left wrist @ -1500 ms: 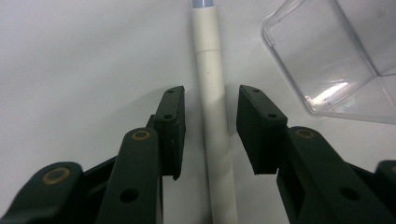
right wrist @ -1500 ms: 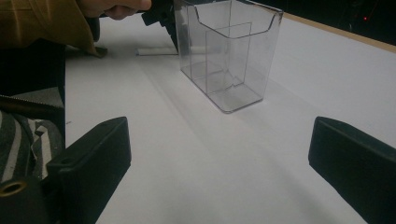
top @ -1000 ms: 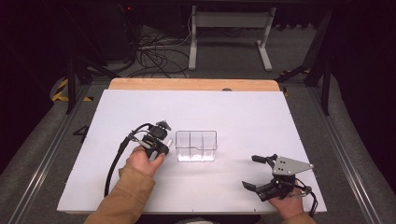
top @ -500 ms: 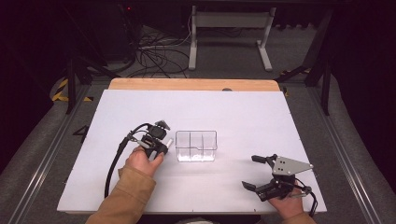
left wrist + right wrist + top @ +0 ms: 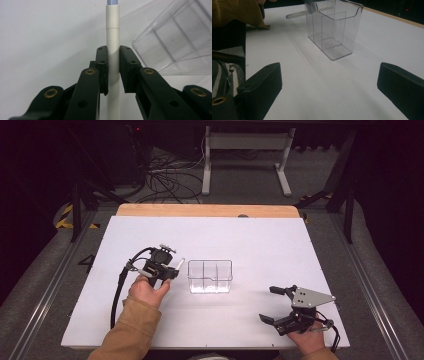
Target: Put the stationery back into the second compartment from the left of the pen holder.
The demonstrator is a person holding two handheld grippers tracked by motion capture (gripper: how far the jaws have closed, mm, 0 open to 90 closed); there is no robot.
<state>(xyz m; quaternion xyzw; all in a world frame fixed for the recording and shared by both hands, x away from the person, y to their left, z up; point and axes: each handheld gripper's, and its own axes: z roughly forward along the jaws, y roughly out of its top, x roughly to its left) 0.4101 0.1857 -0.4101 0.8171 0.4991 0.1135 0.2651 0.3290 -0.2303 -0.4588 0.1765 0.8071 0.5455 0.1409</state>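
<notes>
Just left of the clear divided organizer (image 5: 210,276), the left tongs (image 5: 172,268) are clamping a white pen (image 5: 112,50) whose long axis is pointing toward its rim, while the right tongs (image 5: 272,305) are sitting wide open, well apart.

A lab or recording studio: a white-covered wooden worktop (image 5: 260,240) stands on grey carpet in a darkened room, with tangled black cables (image 5: 167,182) on the floor, a white metal stand base (image 5: 245,150) behind, and yellow-black hazard tape (image 5: 64,216) at the left
</notes>
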